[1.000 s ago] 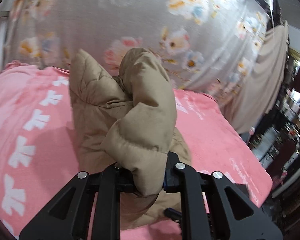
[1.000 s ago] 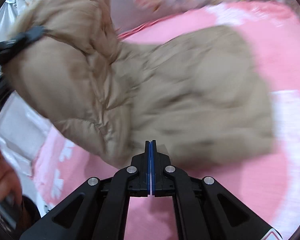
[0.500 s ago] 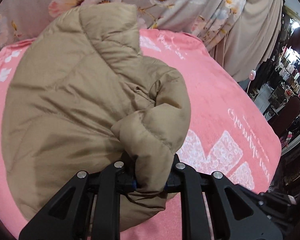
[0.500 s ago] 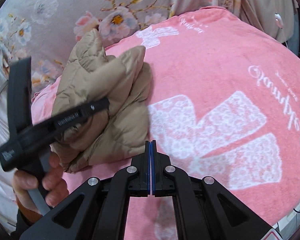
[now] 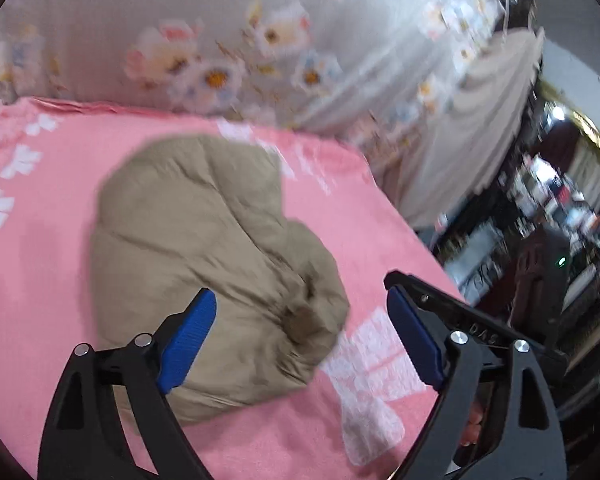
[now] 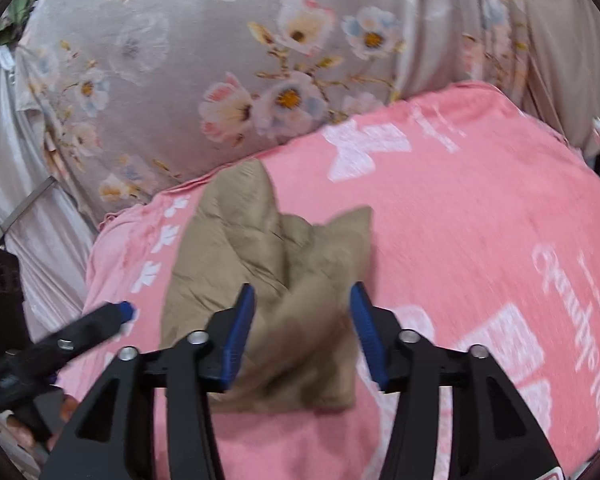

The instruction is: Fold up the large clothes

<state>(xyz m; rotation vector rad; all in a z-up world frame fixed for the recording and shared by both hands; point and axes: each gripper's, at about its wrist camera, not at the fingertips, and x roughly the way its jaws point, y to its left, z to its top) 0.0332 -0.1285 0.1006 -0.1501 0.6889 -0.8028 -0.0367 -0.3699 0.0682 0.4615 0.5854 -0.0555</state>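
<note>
One tan padded jacket (image 5: 204,256) lies bundled in a lump on the pink blanket (image 5: 380,240), near its floral-curtain (image 6: 220,60) side. Your left gripper (image 5: 300,340) is opening, jaws spread wide, nothing pinched; jacket sits beyond the pads. Your right gripper (image 6: 302,336) is opening too, blue pads clear of the fabric behind them.

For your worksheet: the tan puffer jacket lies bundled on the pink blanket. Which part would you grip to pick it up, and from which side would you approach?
Probably the bunched fold at the near end of the tan puffer jacket, coming from the near edge of the pink blanket. That fold stands up in a narrow ridge, while the rest is broad and flat. The left gripper is opening, with nothing between its pads.
</note>
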